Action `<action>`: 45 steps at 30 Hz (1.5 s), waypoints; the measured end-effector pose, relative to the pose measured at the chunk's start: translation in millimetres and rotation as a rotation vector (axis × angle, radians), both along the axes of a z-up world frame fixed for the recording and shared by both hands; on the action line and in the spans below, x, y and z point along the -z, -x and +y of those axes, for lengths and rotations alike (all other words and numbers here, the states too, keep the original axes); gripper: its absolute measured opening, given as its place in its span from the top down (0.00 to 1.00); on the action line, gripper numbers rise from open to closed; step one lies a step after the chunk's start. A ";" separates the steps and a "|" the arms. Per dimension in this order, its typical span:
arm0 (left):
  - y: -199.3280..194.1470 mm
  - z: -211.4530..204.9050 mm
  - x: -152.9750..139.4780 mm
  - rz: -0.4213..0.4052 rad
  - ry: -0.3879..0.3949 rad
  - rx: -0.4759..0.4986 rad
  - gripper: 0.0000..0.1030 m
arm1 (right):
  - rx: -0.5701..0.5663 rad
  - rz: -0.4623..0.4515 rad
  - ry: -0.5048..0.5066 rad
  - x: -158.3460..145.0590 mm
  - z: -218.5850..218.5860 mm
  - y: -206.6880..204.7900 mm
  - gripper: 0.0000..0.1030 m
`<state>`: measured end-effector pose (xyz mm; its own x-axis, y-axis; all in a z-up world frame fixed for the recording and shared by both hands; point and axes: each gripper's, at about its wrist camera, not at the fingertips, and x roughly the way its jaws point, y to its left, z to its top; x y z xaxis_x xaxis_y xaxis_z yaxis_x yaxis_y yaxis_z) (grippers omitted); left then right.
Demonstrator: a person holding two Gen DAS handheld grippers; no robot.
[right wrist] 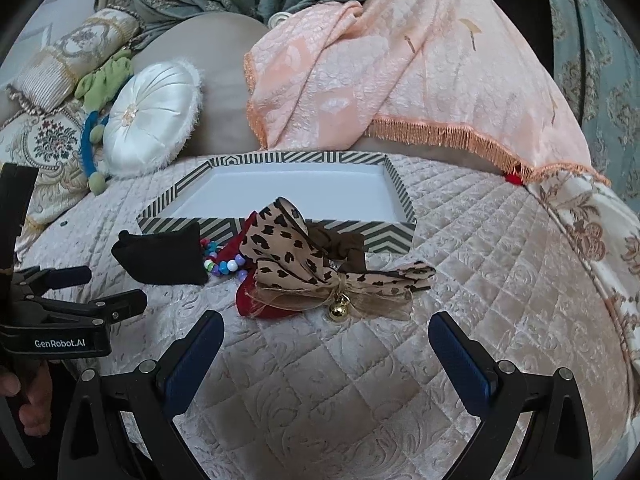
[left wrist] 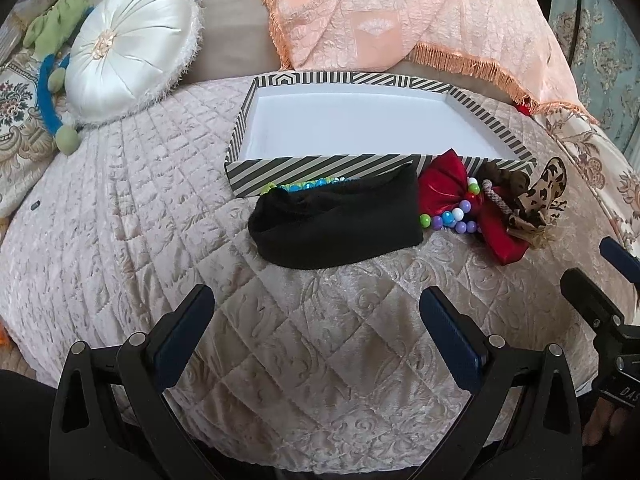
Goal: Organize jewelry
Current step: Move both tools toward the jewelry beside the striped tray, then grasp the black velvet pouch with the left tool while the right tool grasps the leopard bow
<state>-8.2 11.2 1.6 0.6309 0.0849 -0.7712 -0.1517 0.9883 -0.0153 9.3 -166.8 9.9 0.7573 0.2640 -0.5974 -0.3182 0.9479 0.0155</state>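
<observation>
A striped box (left wrist: 320,170) (right wrist: 384,236) with a bare white inside lies open on the quilted bed. In front of it lies a pile: a black headband (left wrist: 336,220) (right wrist: 164,256), a red bow (left wrist: 444,184) (right wrist: 256,306), a coloured bead bracelet (left wrist: 452,216) (right wrist: 224,266), a brown scrunchie (left wrist: 508,182) (right wrist: 344,248) and a leopard-print bow (left wrist: 548,196) (right wrist: 296,256) with a gold bell (right wrist: 339,310). My left gripper (left wrist: 316,304) (right wrist: 108,292) is open and empty, short of the headband. My right gripper (right wrist: 326,336) (left wrist: 600,268) is open and empty, short of the leopard bow.
A white round satin cushion (left wrist: 128,48) (right wrist: 154,114) and a green-and-blue toy (left wrist: 52,80) (right wrist: 96,120) lie at the back left. A peach fringed cloth (left wrist: 400,12) (right wrist: 400,80) drapes behind the box. The quilted bedspread (left wrist: 320,340) (right wrist: 500,280) falls away at the right.
</observation>
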 end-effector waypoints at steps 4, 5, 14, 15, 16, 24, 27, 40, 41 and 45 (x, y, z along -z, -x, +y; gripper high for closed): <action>-0.3 0.6 0.4 0.002 -0.001 0.000 0.00 | -0.035 0.008 0.055 1.1 4.4 0.8 0.01; -0.3 0.7 0.6 0.002 -0.003 0.000 0.00 | -0.045 0.006 0.060 0.7 5.8 1.5 0.01; -1.8 3.3 2.0 0.014 0.002 0.003 0.00 | -0.070 -0.002 0.089 0.6 9.1 2.7 0.03; -2.9 6.1 2.2 0.020 0.005 -0.006 0.00 | -0.070 -0.003 0.085 0.2 8.7 2.8 0.04; -4.0 9.8 1.9 0.022 0.005 -0.021 0.00 | -0.069 -0.004 0.078 -0.2 8.0 2.5 0.04; -5.8 38.1 3.8 0.038 0.093 -0.090 0.01 | -0.047 0.011 -0.020 -5.6 -8.6 -4.0 0.06; -5.5 34.3 0.8 0.030 0.092 -0.062 0.01 | -0.049 0.018 -0.049 -6.3 -11.9 -6.2 0.06; -34.6 42.3 -28.3 0.070 0.058 0.106 0.00 | -0.338 0.065 0.062 -12.9 22.6 -52.1 0.17; -37.6 41.5 -28.5 0.072 0.039 0.118 0.00 | -0.337 0.061 0.046 -12.5 22.2 -53.9 0.17; -41.9 49.5 -16.3 0.053 0.140 0.111 0.00 | -0.333 0.097 -0.021 -6.6 25.2 -63.6 0.32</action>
<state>33.7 60.7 17.8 0.5888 -0.0938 -0.8028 -0.0457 0.9878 -0.1490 72.9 -141.6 16.5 0.5677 0.5002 -0.6538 -0.6061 0.7914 0.0793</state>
